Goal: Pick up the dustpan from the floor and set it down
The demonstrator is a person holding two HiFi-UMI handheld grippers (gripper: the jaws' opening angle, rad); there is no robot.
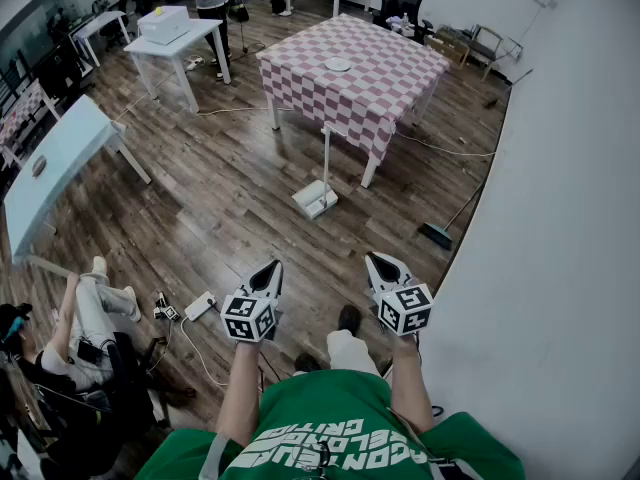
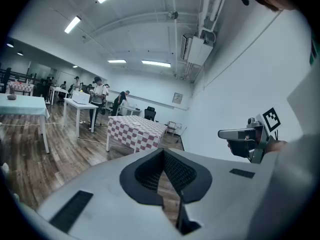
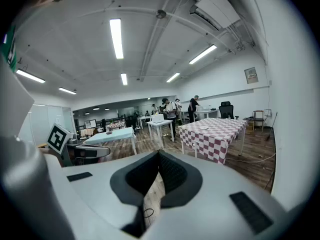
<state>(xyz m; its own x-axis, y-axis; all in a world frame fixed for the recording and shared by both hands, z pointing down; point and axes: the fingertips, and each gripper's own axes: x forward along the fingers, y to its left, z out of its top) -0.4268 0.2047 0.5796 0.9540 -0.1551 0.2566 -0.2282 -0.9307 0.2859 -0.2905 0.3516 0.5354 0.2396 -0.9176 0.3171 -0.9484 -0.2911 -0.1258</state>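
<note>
The left gripper (image 1: 272,268) and right gripper (image 1: 378,261) are held closed, empty. What seems to be the dustpan (image 1: 315,199) is seen well ahead.

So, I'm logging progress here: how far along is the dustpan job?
Nothing looks done: the dustpan stands untouched on the floor by the checkered table. In hand: nothing; left gripper and right gripper are shut and empty, short of it. Left: reach, lift, set down.

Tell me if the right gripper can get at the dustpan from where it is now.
Probably not yet. The dustpan stands on the wooden floor by the checkered table, well ahead of the right gripper. Only open floor lies between them, so nothing blocks the way; the person would need to step closer.
</note>
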